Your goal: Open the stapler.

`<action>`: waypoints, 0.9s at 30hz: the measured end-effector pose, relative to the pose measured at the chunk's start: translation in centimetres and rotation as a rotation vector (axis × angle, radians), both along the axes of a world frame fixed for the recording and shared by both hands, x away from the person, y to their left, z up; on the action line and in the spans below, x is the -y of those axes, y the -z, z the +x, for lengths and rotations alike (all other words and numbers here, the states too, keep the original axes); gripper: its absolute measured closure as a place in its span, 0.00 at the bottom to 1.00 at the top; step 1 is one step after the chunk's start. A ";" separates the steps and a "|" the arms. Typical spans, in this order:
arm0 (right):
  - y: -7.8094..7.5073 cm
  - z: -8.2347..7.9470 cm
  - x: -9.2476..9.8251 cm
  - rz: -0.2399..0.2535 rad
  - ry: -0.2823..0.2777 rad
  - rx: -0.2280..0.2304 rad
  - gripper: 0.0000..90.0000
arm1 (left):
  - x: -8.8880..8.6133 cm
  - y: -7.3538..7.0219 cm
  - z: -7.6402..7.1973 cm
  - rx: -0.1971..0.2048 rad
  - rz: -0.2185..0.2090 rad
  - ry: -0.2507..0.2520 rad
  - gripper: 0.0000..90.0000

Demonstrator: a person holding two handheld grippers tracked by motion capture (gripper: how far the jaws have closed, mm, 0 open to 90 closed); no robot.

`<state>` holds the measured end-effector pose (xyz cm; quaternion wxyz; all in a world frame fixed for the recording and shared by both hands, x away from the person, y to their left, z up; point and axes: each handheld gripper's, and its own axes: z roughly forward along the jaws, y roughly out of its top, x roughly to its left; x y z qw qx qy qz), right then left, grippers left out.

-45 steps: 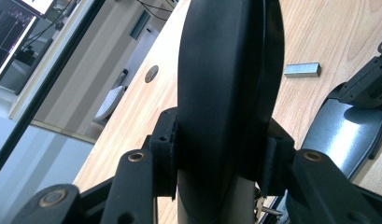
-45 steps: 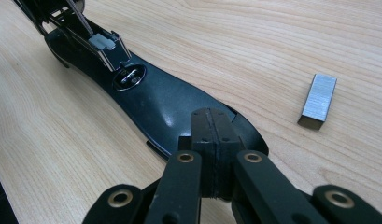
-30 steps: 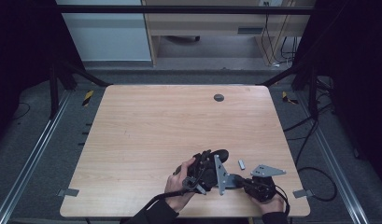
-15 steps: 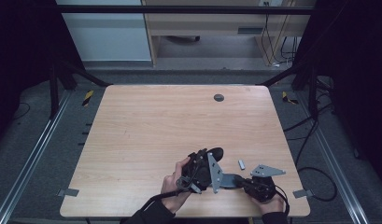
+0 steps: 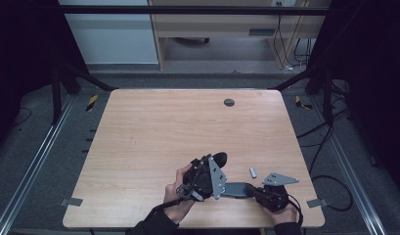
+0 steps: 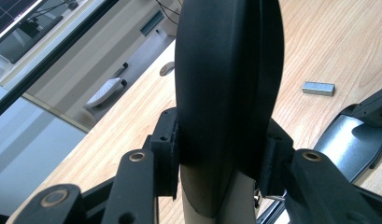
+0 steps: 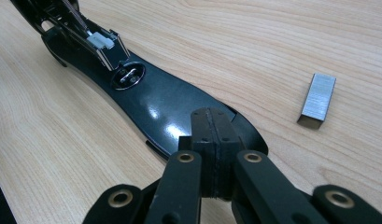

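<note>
Near the front edge of the wooden surface (image 5: pixel 153 132), the left tool (image 5: pixel 210 172) clamps the raised black top of an opened stapler (image 6: pixel 226 93), its pads pressing both sides. The right tool (image 7: pixel 211 128), jaws fully together, presses down on the stapler's glossy base (image 7: pixel 165 105). A strip of staples (image 7: pixel 317 100) lies just beside the base.

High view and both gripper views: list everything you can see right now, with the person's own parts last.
Black plastic stapler: one, opened, base flat on the table's near edge, top arm raised.
Silver block of metal staples: one, loose on the wood right of the stapler base.
Light wooden table: one, with a dark round grommet near its far edge.
Left gripper: black, shut on the stapler's raised arm.
Right gripper: black, jaws shut, pressing on the base's near end.
</note>
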<state>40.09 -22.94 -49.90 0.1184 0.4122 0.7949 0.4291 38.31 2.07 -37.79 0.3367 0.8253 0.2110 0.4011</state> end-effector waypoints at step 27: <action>-0.1 -0.1 -0.1 -0.014 0.000 0.004 1.00 | -2.3 -0.7 -0.1 -0.009 -0.079 -0.033 0.64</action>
